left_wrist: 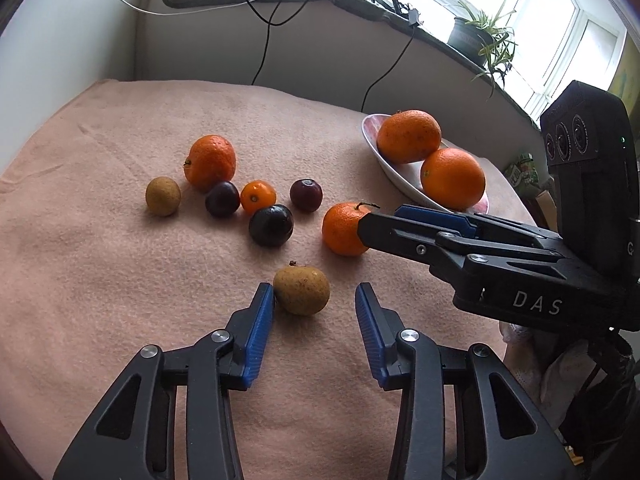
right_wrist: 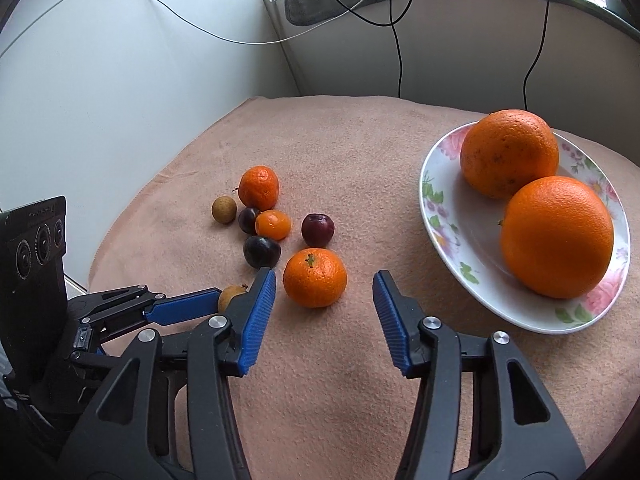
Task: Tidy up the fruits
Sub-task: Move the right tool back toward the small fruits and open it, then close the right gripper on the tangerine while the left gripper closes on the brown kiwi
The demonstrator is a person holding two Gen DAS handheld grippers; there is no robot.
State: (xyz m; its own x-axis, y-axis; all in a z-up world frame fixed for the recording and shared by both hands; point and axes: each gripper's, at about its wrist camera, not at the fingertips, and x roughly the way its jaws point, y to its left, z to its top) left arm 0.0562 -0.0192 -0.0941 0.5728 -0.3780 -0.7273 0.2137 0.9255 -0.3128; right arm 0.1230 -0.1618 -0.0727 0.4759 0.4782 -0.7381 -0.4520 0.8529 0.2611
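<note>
My left gripper (left_wrist: 315,298) is open, its jaws either side of a brown longan (left_wrist: 302,289) on the pink cloth; the left pad touches it. My right gripper (right_wrist: 325,286) is open just in front of a tangerine (right_wrist: 315,278), which also shows in the left wrist view (left_wrist: 344,229). A floral plate (right_wrist: 448,236) at the right holds two large oranges (right_wrist: 509,152) (right_wrist: 557,237). Loose on the cloth lie another tangerine (left_wrist: 211,161), a small kumquat (left_wrist: 258,197), three dark cherries (left_wrist: 271,225) (left_wrist: 222,199) (left_wrist: 306,195) and a second longan (left_wrist: 163,195).
The pink cloth (left_wrist: 120,280) covers the table. A wall and a windowsill with hanging cables (left_wrist: 264,52) and a potted plant (left_wrist: 486,38) stand behind. The right gripper's body (left_wrist: 520,264) reaches in from the right of the left wrist view.
</note>
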